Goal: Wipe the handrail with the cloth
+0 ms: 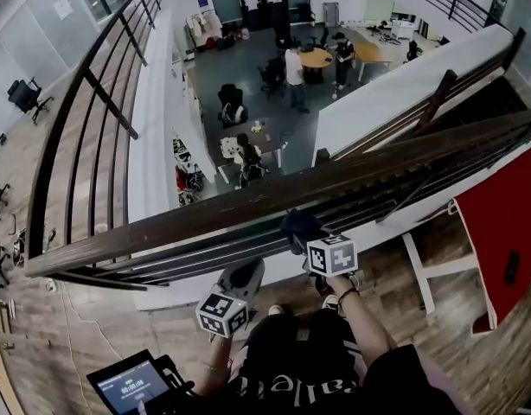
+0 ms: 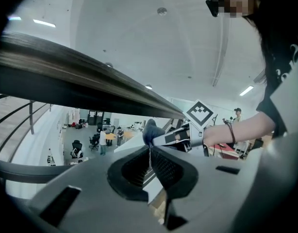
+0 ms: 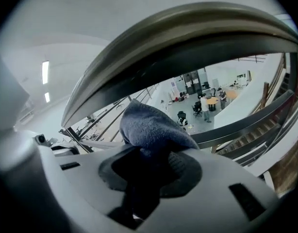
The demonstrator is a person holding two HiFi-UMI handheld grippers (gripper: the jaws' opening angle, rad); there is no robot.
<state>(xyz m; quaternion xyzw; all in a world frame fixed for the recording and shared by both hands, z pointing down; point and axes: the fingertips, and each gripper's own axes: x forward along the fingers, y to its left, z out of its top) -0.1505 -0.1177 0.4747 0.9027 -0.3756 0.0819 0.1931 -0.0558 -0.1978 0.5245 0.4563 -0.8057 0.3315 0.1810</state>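
A dark wooden handrail [image 1: 248, 207] crosses the head view from lower left to upper right. My right gripper [image 1: 305, 239] is shut on a dark blue cloth [image 1: 298, 225], held against the rail's near underside. In the right gripper view the cloth [image 3: 148, 127] bulges out of the jaws of the right gripper [image 3: 149, 155], just below the handrail [image 3: 188, 38]. My left gripper [image 1: 246, 273] hangs lower and to the left, apart from the rail. Its jaws are shut with nothing between them in the left gripper view [image 2: 150, 152], which also shows the handrail [image 2: 66, 81] and the cloth [image 2: 151, 130].
Thin metal rails [image 1: 205, 251] run under the handrail. Beyond is a drop to a lower floor with people, chairs and a round table [image 1: 316, 57]. A red table [image 1: 508, 223] stands at the right, a small screen [image 1: 131, 383] at the bottom left. A curved balcony railing [image 1: 84, 102] runs up the left.
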